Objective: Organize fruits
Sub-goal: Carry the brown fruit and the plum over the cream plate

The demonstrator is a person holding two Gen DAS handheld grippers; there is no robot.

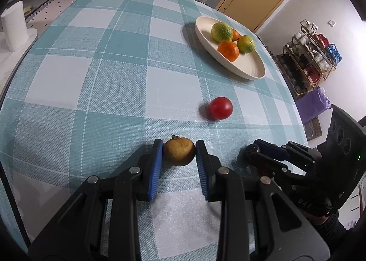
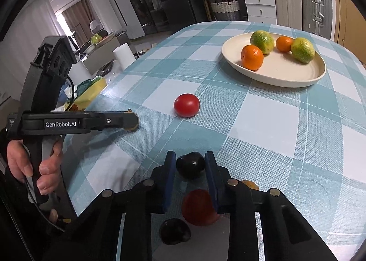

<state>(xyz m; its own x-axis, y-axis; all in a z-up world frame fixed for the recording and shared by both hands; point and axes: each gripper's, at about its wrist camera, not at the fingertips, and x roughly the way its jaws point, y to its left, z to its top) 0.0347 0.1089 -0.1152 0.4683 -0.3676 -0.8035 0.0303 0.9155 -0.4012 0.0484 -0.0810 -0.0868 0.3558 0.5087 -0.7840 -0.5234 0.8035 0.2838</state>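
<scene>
My left gripper (image 1: 179, 146) is shut on a small brown fruit (image 1: 179, 151) that rests on the checked tablecloth (image 1: 91, 78). My right gripper (image 2: 190, 158) is shut on a glossy dark fruit (image 2: 190, 165), low over the cloth. A red tomato (image 1: 220, 108) (image 2: 187, 105) lies loose between the grippers and a cream plate (image 1: 250, 76) (image 2: 286, 71). The plate holds two oranges (image 2: 252, 57) and two green citrus fruits (image 2: 262, 41). Each view also shows the other hand's gripper: the right gripper (image 1: 254, 146) and the left gripper (image 2: 133, 121).
Under the right gripper's body lie a red fruit (image 2: 199, 207), a second dark fruit (image 2: 175, 231) and a brown one (image 2: 250, 184). A paper towel roll (image 2: 123, 55) stands beyond the table's left edge. Suitcases (image 2: 316, 9) and drawers stand behind the table.
</scene>
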